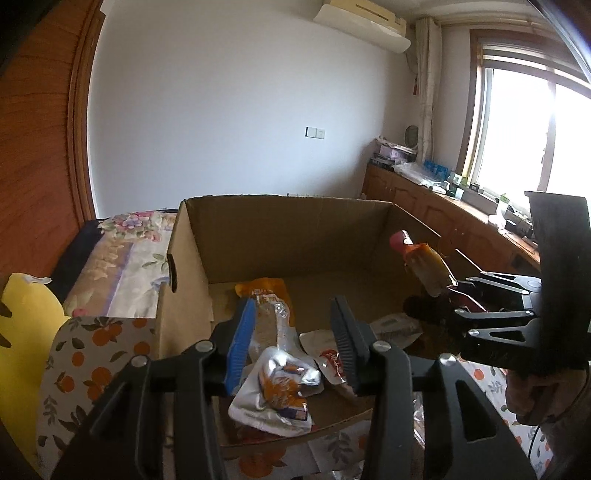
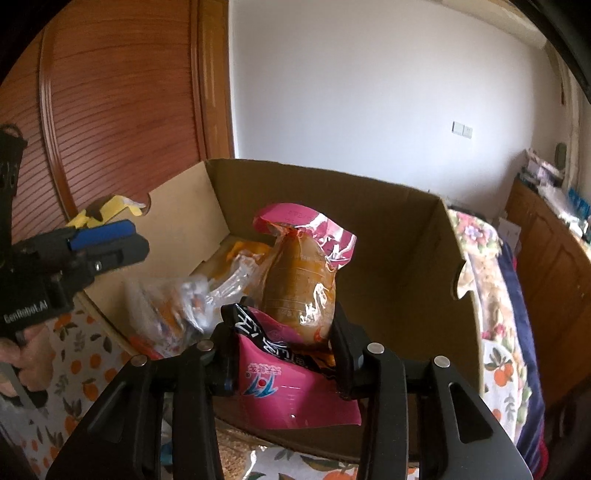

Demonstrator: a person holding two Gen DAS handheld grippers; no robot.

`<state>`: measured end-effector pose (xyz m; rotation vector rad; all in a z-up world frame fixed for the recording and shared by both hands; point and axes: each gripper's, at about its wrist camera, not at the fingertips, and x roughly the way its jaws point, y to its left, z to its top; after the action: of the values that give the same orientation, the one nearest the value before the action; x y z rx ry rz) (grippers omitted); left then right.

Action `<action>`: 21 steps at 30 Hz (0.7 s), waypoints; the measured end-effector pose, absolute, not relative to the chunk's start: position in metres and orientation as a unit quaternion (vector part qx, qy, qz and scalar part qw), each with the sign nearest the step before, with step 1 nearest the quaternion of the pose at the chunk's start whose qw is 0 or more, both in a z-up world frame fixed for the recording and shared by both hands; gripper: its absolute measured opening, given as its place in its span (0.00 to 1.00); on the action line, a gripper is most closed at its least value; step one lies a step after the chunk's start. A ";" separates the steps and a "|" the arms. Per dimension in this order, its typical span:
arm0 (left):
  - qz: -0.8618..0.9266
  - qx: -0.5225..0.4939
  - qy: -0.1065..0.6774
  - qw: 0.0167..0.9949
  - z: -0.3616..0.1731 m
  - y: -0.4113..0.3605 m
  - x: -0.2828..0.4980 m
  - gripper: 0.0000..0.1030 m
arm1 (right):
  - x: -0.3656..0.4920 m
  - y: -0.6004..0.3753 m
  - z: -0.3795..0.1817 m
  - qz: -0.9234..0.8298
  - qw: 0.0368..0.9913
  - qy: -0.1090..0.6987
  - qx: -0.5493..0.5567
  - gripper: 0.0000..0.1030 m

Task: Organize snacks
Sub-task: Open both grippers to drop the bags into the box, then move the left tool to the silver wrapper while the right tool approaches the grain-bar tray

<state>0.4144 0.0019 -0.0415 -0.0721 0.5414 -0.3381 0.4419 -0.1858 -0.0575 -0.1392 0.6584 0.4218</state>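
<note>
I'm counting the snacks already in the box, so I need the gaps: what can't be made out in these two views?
- Left wrist view: the left gripper fingers cover parts of the silver packets in the cardboard box.
- Right wrist view: the pink packet and brown pouch hide the box floor behind them.
- Right wrist view: the clear packets are motion-blurred; their count is unclear.

A home bedroom: floral bedding (image 1: 125,254), wooden wardrobe door (image 2: 122,110), wall air conditioner (image 1: 364,22), cluttered window-side cabinets (image 1: 424,199).
</note>
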 end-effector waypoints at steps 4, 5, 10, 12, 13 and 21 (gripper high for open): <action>-0.166 -0.039 0.265 0.949 -0.042 0.003 0.414 0.44 | 0.446 -0.191 -0.059 0.209 0.919 0.331 -0.051 0.46; -0.166 -0.038 0.265 0.949 -0.042 0.004 0.414 0.45 | 0.447 -0.192 -0.059 0.209 0.918 0.334 -0.047 0.47; -0.160 -0.024 0.260 0.952 -0.043 0.002 0.412 0.51 | 0.446 -0.185 -0.058 0.203 0.919 0.333 -0.061 0.53; -0.160 -0.022 0.258 0.953 -0.044 0.003 0.411 0.53 | 0.445 -0.185 -0.058 0.199 0.920 0.333 -0.062 0.56; -0.159 -0.019 0.256 0.953 -0.043 0.002 0.410 0.53 | 0.443 -0.185 -0.058 0.198 0.921 0.331 -0.062 0.56; -0.163 -0.004 0.232 0.959 -0.034 0.000 0.396 0.58 | 0.403 -0.196 -0.041 0.195 0.931 0.304 -0.046 0.56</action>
<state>0.3955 0.0005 -0.0340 -0.0089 0.4713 -0.3306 0.4028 -0.1955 -0.0409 -0.0944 0.6213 0.4000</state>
